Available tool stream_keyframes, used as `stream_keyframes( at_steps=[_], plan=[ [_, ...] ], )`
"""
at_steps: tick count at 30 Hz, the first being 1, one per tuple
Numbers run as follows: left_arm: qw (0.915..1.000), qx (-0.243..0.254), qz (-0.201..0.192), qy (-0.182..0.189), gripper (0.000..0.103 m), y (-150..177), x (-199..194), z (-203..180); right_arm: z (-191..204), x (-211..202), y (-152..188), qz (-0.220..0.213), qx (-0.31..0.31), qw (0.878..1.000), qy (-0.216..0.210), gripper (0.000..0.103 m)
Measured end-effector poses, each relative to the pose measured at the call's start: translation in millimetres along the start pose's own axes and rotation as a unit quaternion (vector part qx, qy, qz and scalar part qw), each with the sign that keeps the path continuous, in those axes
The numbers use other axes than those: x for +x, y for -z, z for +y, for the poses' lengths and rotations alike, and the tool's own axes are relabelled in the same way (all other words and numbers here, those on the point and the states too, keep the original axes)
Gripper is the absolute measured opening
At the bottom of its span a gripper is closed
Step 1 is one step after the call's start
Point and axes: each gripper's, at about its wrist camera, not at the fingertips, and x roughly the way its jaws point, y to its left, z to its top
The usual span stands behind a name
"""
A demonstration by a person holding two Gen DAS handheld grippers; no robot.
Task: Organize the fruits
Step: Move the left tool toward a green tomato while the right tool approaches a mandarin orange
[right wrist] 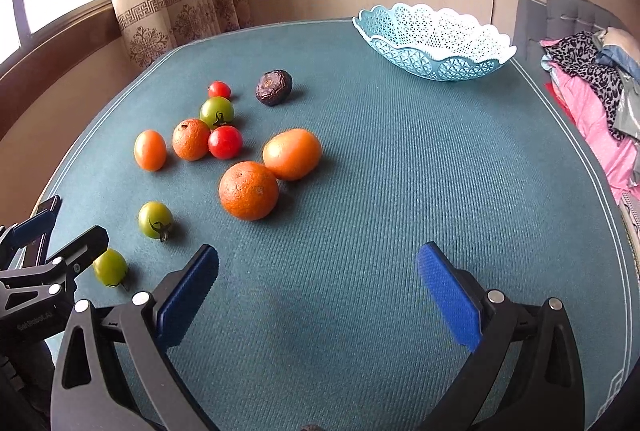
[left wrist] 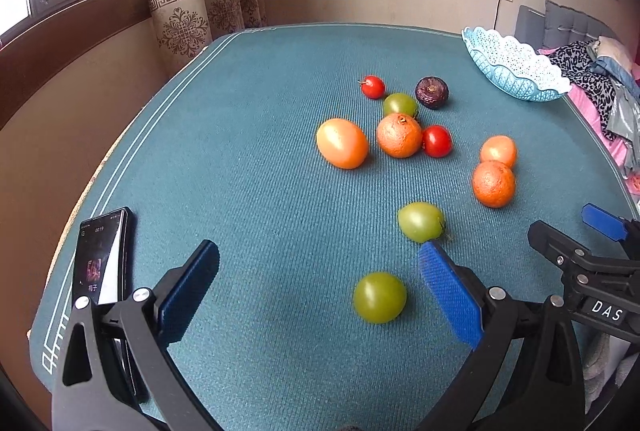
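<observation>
Several fruits lie loose on the teal table mat [left wrist: 260,171]: green tomatoes, red cherry tomatoes, oranges, orange tomatoes and a dark purple fruit [left wrist: 431,92]. A light blue lattice basket [right wrist: 436,41] stands empty at the far right. My left gripper [left wrist: 318,283] is open, low over the mat, with a green tomato [left wrist: 379,297] between its fingers, nearer the right one, untouched. My right gripper [right wrist: 318,283] is open and empty over bare mat; an orange [right wrist: 249,190] lies ahead to its left. Another green tomato [left wrist: 421,221] lies just past the left gripper's right finger.
A black phone [left wrist: 102,255] with a lit screen lies at the mat's near left edge. The right gripper shows at the right of the left wrist view [left wrist: 576,251]. A window and curtains stand behind the table; a bed with clothes is at the right.
</observation>
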Motion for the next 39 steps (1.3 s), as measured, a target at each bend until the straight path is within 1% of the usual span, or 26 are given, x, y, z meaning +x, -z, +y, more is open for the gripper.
stream_keyframes(
  at_steps=[27, 32, 39],
  plan=[
    [1.0000, -0.001, -0.002, -0.001, 0.101, -0.6, -1.9, 1.7, 0.4, -1.7, -1.4, 0.002, -0.004, 1.000, -0.001, 0.098],
    [1.0000, 0.005, -0.001, 0.007, 0.101, 3.4, -4.7, -0.4, -0.5, -1.2, -0.9, 0.004, -0.006, 1.000, -0.002, 0.098],
    [0.9997, 0.012, 0.010, 0.021, 0.101, 8.3, -3.1, -4.1, -4.5, -0.1, -1.4, 0.006, -0.001, 1.000, 0.000, 0.098]
  ],
)
